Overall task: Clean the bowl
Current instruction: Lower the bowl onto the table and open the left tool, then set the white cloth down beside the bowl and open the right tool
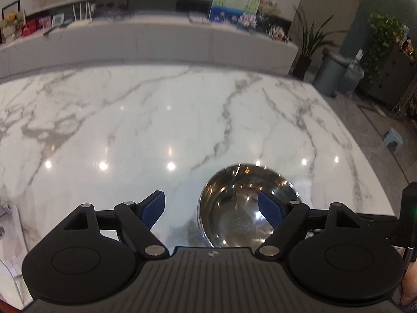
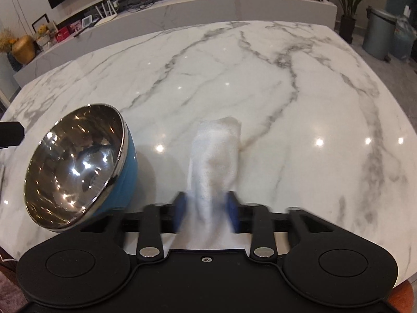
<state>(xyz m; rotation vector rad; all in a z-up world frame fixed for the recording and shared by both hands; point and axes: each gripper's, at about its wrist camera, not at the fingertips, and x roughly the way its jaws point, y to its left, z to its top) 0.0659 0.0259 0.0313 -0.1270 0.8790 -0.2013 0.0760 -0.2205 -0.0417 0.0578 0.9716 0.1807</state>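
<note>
While my left gripper (image 1: 211,210) hangs with its jaws spread wide and gripping nothing, the bowl (image 1: 242,208) sits at about four o'clock in my left wrist view, low over the marble table (image 1: 156,120). It is steel inside, and my right-hand blue pad (image 1: 269,212) shows in front of its hollow, though whether it touches the metal I cannot tell. The other pad (image 1: 154,208) stands apart at about eight o'clock over bare marble. A round stamp lies in the bottom of the bowl, but its letters are too small and blurred to read.

Turning to my right wrist view, my right gripper (image 2: 207,215) is clenched on a white cloth (image 2: 215,154), which rises from between the pads toward twelve o'clock. The bowl (image 2: 78,167) is at nine o'clock, tilted with its mouth facing me and its blue outer wall toward the cloth, near it but apart. I cannot tell what holds it tilted; a black part at the left edge is close by.

My worry is that the bowl is slick, round and on a polished top: if I press the cloth in while my left jaws have no firm hold on the rim, it could roll or skid away. The cloth is pinched only at one end, so its loose tip may fold over rather than wipe. I can read no brand anywhere.
</note>
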